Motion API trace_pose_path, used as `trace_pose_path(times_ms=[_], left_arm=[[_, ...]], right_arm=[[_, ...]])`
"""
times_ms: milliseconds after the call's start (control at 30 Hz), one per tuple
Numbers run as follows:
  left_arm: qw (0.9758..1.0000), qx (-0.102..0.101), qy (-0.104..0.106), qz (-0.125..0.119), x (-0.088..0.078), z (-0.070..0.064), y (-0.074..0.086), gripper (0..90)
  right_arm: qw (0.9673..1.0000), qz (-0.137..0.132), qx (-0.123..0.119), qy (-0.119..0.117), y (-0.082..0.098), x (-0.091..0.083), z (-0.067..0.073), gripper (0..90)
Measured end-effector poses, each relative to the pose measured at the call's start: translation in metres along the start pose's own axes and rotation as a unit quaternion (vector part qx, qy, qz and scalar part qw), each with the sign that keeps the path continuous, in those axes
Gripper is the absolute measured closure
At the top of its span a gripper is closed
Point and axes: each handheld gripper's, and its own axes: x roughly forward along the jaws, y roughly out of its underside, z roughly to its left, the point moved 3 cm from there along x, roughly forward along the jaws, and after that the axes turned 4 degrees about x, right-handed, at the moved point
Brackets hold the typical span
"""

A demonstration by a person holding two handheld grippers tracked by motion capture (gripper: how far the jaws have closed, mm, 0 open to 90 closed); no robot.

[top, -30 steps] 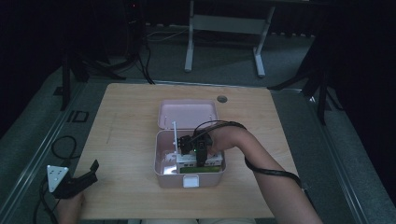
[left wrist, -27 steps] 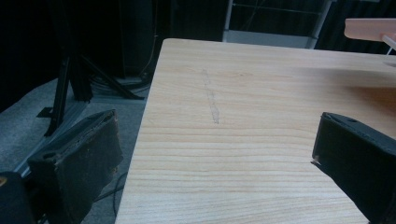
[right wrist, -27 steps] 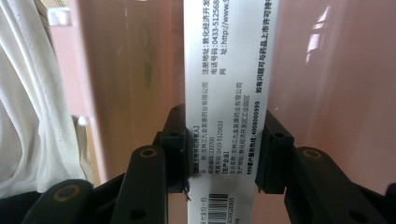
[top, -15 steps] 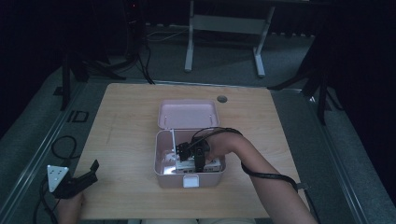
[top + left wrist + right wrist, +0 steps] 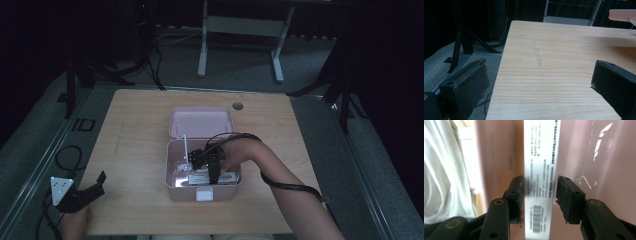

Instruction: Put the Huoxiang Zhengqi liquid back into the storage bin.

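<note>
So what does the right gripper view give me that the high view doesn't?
Right gripper view: printed text and a barcode on the white carton, with the right claw astride it. Its jaws have just been opening and stand close beside the carton's sides. White cloth lies to the carton's left.

High view: the wooden table, the box's open lid, a thin white upright rod, and the left claw idle and open at the near left corner.

Both: the pink box, with the right claw and carton inside it.
</note>
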Motion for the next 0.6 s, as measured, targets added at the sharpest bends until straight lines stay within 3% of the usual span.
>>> trace_pose_path(times_ms=[333, 600], left_arm=[[1.0, -0.001, 0.0, 0.0, 0.0, 0.0, 0.0, 1.6], [1.0, 0.0, -0.001, 0.001, 0.0, 0.0, 0.0, 1.6]], right_arm=[[0.9991, -0.028, 0.011, 0.028, 0.018, -0.047, 0.004, 55.2], [0.9967, -0.055, 0.035, 0.049, 0.046, -0.066, 0.002, 50.7]])
